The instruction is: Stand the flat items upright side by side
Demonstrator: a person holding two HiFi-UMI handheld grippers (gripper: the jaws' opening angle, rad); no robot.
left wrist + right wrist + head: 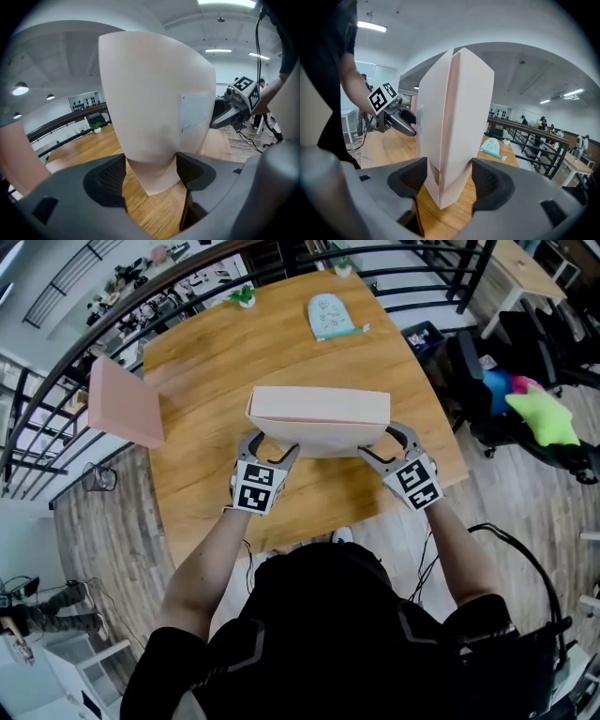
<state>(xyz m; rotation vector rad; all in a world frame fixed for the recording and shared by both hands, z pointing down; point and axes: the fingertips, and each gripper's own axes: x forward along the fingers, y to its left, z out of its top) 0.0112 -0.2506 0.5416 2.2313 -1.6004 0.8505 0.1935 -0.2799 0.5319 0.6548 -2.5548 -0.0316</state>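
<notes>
A pale pink flat box [319, 418] is held over the near half of the wooden table [216, 362], with one narrow face turned up. My left gripper [272, 448] is shut on its near left corner and my right gripper [382, 442] on its near right corner. In the left gripper view the box [154, 112] fills the gap and both pads press its sides at my left gripper [150, 171]. In the right gripper view the box [454, 126] sits between the pads of my right gripper [449, 180]. A second pink box [125, 401] is at the table's left edge.
A teal rounded flat item [328, 315] lies at the table's far side, and a small potted plant [244, 296] stands at the far rim. A dark railing [56, 381] curves around the far and left sides. A chair with a green cushion [544, 413] stands to the right.
</notes>
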